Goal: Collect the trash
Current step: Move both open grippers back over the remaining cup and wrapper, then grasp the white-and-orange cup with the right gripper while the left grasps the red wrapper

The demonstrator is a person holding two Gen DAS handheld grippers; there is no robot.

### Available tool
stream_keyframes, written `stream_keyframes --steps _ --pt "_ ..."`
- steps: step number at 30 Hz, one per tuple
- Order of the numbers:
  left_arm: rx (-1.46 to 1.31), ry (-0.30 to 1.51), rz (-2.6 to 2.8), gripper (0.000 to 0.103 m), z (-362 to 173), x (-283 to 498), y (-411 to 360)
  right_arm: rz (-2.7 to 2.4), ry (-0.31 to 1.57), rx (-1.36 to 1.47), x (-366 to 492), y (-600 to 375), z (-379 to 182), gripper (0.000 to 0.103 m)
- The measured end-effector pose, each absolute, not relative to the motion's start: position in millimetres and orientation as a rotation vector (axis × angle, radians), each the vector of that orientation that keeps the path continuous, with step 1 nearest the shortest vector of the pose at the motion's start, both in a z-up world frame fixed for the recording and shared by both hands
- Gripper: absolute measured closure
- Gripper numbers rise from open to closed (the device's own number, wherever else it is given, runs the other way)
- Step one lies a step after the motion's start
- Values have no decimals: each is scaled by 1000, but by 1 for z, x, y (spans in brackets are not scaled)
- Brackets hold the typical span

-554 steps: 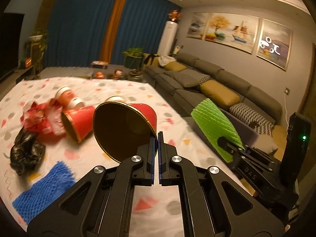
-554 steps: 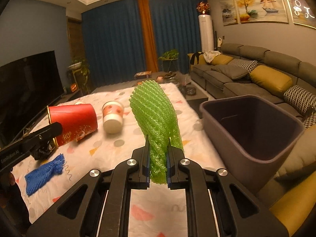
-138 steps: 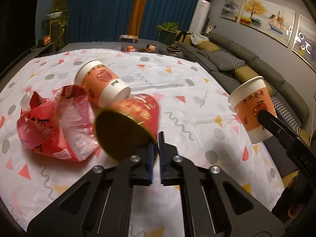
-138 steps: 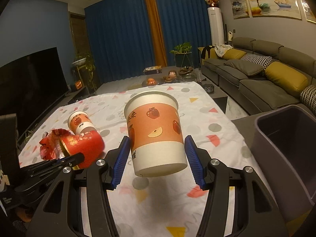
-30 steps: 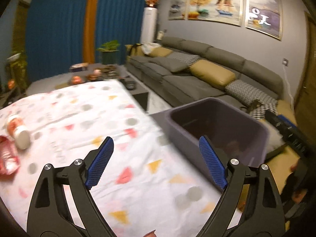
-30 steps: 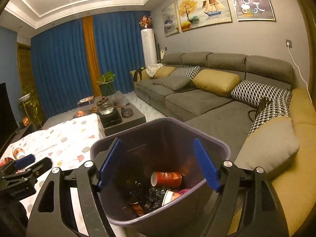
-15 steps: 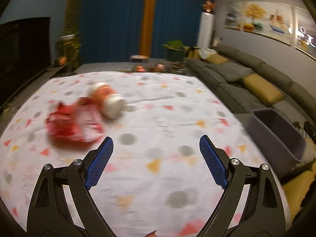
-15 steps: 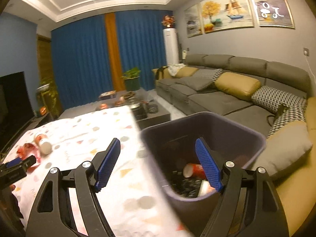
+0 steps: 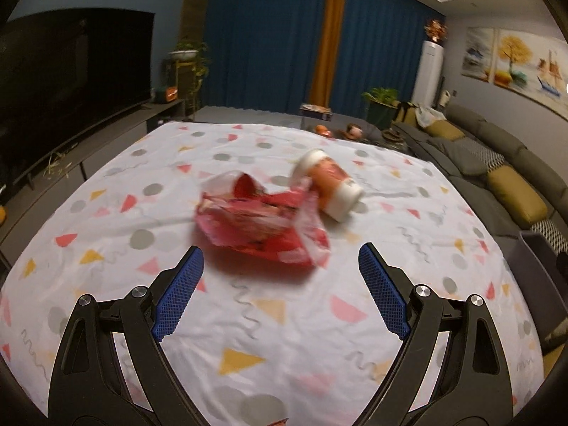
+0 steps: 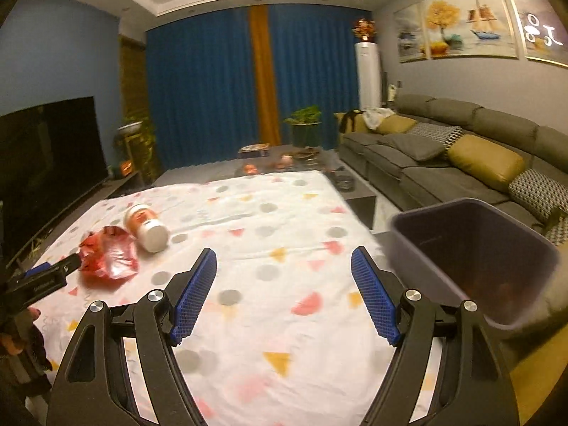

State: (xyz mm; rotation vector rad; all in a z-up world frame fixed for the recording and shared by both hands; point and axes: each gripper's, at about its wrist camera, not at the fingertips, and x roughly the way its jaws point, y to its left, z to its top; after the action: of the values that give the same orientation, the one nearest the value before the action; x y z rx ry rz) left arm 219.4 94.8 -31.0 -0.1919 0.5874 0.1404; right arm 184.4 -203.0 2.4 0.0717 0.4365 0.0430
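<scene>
A crumpled red and white plastic bag (image 9: 262, 225) lies on the patterned tablecloth (image 9: 284, 319), just beyond my left gripper (image 9: 280, 266), which is open and holds nothing. An orange paper cup (image 9: 328, 186) lies on its side behind the bag, touching it. In the right wrist view the bag (image 10: 108, 254) and the cup (image 10: 145, 225) sit at the far left, with the left gripper's tip (image 10: 53, 271) beside the bag. My right gripper (image 10: 284, 269) is open and empty over the cloth. The grey trash bin (image 10: 472, 259) stands at the right, off the table.
A grey sofa (image 10: 461, 163) with yellow cushions runs along the right wall behind the bin. A dark television (image 9: 71, 81) stands on the left. A low coffee table (image 10: 301, 159) with small items sits beyond the far edge of the cloth.
Both grippers swung left, away from the bin and toward the table. The bag and cup now lie straight ahead of the left gripper; the bin has slid to the right edge.
</scene>
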Motion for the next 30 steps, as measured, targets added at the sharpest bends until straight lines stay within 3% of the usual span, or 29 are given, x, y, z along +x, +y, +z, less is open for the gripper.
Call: stream_keyframes --steps 17,20,23,28,30 --pt "-287 668 87 19 -45 291 124 175 490 16 252 -108 -7 27" --pt "-298 705 59 29 -55 299 125 190 503 18 266 -98 -8 27" --pt "-304 735 37 47 -64 305 126 215 523 21 282 -84 -11 27" --pt "-314 772 -16 88 -76 313 129 250 540 -4 304 -59 -17 27" --pt "-320 773 -25 93 -78 313 130 258 546 -16 311 -51 -20 27"
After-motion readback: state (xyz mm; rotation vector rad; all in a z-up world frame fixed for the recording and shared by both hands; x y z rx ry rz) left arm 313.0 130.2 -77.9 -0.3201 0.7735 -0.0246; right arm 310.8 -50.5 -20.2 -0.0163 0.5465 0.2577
